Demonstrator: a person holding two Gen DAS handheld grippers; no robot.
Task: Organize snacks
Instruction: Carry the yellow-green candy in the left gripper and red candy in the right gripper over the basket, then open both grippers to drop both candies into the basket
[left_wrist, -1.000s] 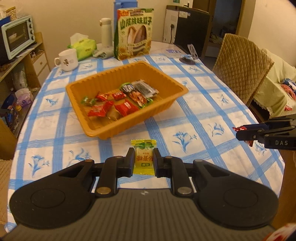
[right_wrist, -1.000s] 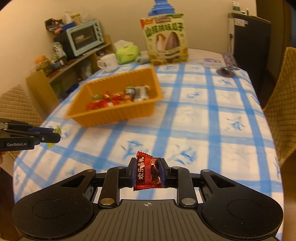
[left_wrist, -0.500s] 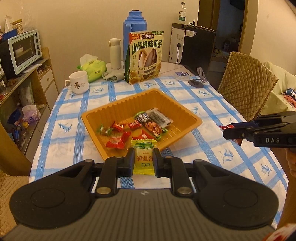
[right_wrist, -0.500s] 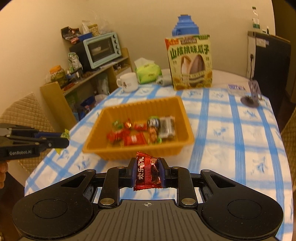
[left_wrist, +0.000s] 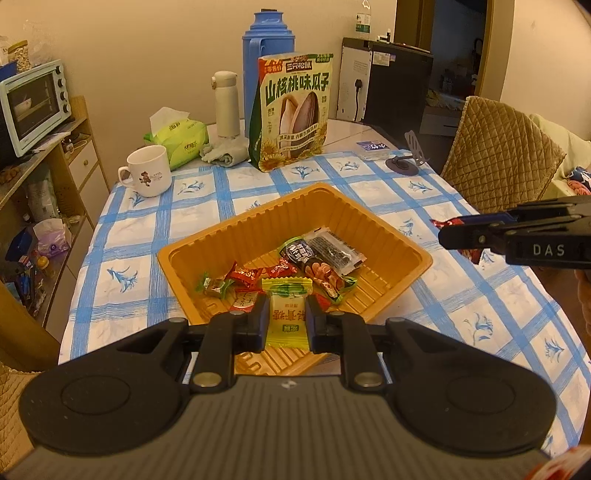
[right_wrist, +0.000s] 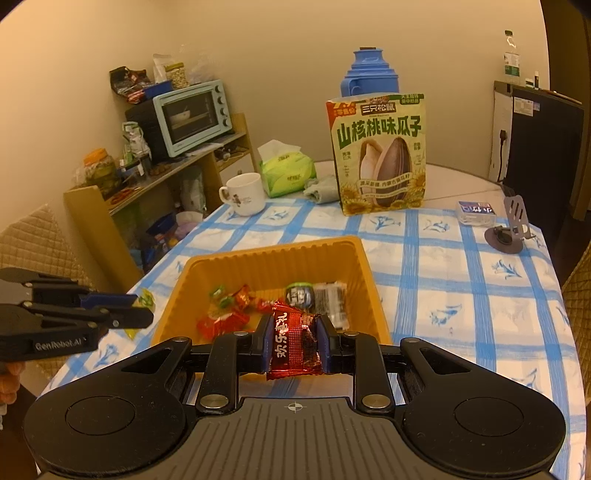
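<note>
Checked tablecloth (left_wrist: 480, 306) under orange tray (left_wrist: 388, 236) of mixed wrapped snacks (left_wrist: 321, 266).

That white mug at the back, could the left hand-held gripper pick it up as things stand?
Probably not yet. The way to the white mug looks free, but the left hand-held gripper is shut on a yellow candy above the orange tray.

A yellow-green wrapped candy (left_wrist: 286, 320), held upright between the left gripper's (left_wrist: 286, 321) fingers, and a red foil candy (right_wrist: 293, 347) clamped in the right gripper (right_wrist: 293, 349) hang above the near rim of an orange tray (left_wrist: 391, 236) (already holding assorted wrapped snacks (left_wrist: 317, 258)) just ahead
</note>
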